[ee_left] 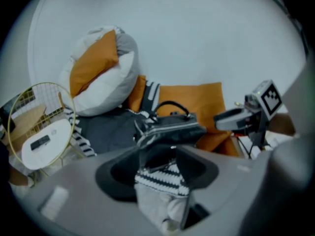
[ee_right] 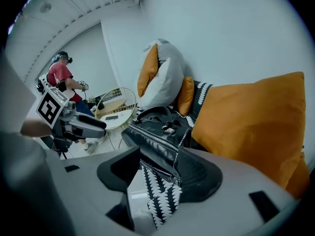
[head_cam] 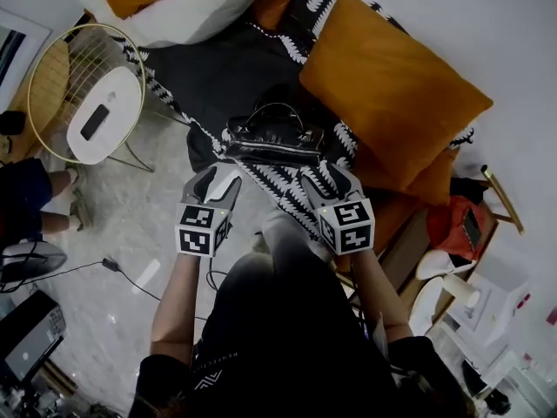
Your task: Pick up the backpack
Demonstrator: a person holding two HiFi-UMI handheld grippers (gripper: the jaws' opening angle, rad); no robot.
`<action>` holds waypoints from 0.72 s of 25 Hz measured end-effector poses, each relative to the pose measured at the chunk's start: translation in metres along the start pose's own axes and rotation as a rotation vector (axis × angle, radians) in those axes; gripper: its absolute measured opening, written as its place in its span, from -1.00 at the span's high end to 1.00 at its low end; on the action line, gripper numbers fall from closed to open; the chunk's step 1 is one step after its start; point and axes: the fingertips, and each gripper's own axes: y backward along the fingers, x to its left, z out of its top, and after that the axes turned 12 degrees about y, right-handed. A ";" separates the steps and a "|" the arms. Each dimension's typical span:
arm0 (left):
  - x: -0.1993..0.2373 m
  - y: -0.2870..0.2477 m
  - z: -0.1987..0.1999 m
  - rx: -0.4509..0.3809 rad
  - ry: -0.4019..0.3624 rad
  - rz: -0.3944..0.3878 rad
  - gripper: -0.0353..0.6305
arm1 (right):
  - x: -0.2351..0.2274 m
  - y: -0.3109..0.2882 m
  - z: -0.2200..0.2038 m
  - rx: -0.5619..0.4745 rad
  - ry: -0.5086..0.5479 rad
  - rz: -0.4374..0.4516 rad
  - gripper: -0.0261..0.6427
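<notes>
The backpack (head_cam: 272, 138) lies on a patterned throw (head_cam: 218, 77) beside an orange cushion (head_cam: 392, 94), by a white wall (ee_left: 197, 33); left tongs (head_cam: 219, 177) and right tongs (head_cam: 326, 177) gape.

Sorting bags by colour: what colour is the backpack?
The backpack is glossy black; right gripper view.

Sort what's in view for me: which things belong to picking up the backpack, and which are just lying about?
Part of the job:
- black backpack
- left gripper and right gripper, both open, close to its near edge

Just lying about:
- orange cushion
- white-and-orange pillow
- patterned throw
- wire side table with a white device on it
</notes>
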 end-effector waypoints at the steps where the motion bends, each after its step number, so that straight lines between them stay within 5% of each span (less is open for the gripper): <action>1: 0.002 -0.006 -0.001 0.012 -0.003 0.006 0.21 | -0.002 -0.005 -0.002 0.009 0.001 0.005 0.25; 18: 0.029 -0.073 -0.008 0.147 -0.046 0.040 0.11 | -0.017 -0.065 -0.023 0.099 0.037 0.096 0.17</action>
